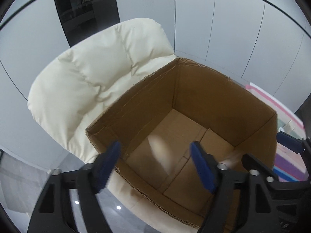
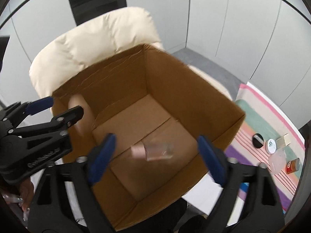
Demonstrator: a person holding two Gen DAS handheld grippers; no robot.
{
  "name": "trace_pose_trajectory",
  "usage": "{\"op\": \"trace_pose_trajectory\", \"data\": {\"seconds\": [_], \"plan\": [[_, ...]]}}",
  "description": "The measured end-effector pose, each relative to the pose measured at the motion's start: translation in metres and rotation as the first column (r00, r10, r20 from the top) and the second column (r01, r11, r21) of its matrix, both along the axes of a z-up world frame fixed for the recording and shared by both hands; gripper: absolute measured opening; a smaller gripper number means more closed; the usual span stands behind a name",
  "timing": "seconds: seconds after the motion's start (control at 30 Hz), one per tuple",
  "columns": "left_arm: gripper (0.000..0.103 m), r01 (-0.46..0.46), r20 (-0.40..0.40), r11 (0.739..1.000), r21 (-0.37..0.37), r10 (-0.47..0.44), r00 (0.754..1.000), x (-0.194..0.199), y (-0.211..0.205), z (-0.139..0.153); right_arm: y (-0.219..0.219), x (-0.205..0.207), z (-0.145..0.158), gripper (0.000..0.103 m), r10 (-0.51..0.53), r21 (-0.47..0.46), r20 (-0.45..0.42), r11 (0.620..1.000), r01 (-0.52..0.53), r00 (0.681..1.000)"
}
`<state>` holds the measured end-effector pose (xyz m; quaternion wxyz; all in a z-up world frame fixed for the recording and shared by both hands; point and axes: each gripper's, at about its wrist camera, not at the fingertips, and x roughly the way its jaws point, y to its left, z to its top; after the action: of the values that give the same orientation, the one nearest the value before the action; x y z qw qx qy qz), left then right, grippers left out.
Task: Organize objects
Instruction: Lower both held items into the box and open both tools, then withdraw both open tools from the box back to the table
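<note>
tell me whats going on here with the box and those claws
A person holds two claws over an open brown cardboard box that sits on a cream padded chair. The left claw and the right claw are both open and hold nothing. A blurred beige rounded object and a clear bottle with a pink cap are inside the box. More small items, including a red can, wait on a striped cloth beside it.

Both grippers, the left gripper (image 1: pixel 155 153) and the right gripper (image 2: pixel 155 147), are black plastic frames with blue finger pads (image 2: pixel 102 155), silver screws and white lettering at lower left.
</note>
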<state>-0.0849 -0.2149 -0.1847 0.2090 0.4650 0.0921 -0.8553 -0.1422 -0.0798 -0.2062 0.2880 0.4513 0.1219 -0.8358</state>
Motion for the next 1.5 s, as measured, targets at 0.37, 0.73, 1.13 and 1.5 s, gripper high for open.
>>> {"op": "trace_pose_trajectory", "data": {"seconds": [0.37,0.73,1.13,1.5], "plan": [[0.089,0.035,0.008,0.998,-0.056,-0.035,0.999,0.001,0.013,0.004,0.013,-0.006,-0.001,0.096,-0.041,-0.047,0.052,0.998,0.043,0.998],[0.089,0.038,0.009,0.997,-0.064,-0.038,0.999,0.009,0.021,0.016,0.020,0.006,0.006,0.096,-0.054,-0.049,0.056,0.997,0.057,0.997],[0.089,0.048,0.024,0.997,-0.065,-0.047,0.999,0.052,0.050,0.037,0.045,0.045,0.029,0.096,-0.074,-0.047,0.047,0.996,0.076,0.996],[0.089,0.057,0.048,0.998,-0.026,-0.056,0.997,0.117,0.074,0.039,0.071,0.101,0.041,0.096,-0.070,-0.037,0.046,0.997,0.071,0.997]]}}
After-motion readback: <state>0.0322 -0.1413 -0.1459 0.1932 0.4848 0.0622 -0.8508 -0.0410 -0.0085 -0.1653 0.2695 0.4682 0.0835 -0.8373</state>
